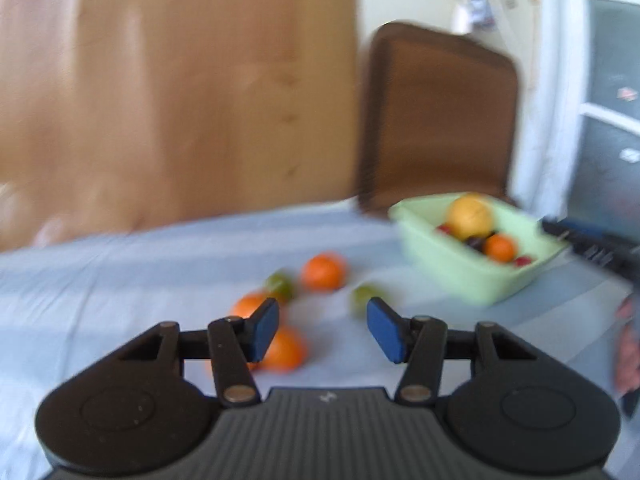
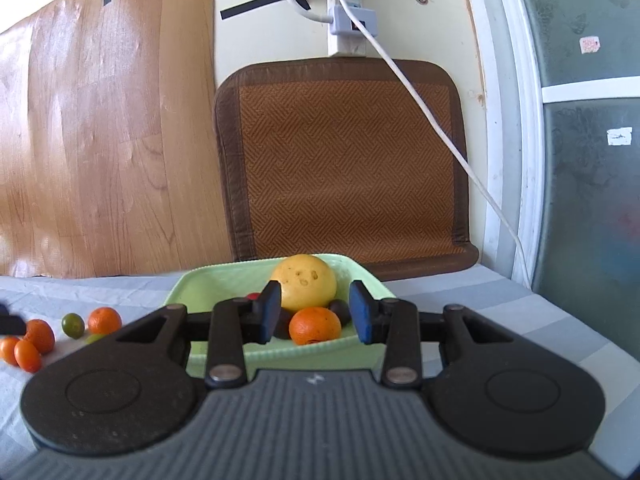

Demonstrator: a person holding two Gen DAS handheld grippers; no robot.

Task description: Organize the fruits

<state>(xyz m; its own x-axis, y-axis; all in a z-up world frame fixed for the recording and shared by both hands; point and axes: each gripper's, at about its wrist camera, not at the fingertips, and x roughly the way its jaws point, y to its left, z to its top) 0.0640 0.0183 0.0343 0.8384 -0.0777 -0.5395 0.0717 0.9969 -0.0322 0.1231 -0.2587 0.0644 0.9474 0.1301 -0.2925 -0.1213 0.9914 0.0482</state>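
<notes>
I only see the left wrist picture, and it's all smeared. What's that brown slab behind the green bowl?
Observer: A woven brown mat with a herringbone pattern, standing against the wall.
Visitor: Anything above it?
Observer: A white power strip; a white cable hangs from it across the mat.
Visitor: Where's the other claw?
Observer: The right claw is open and empty, right in front of the green bowl.

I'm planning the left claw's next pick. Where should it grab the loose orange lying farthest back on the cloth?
Probably across the round middle of the orange, coming from above. It sits apart from its neighbours, so the open left claw has room on both sides.
</notes>
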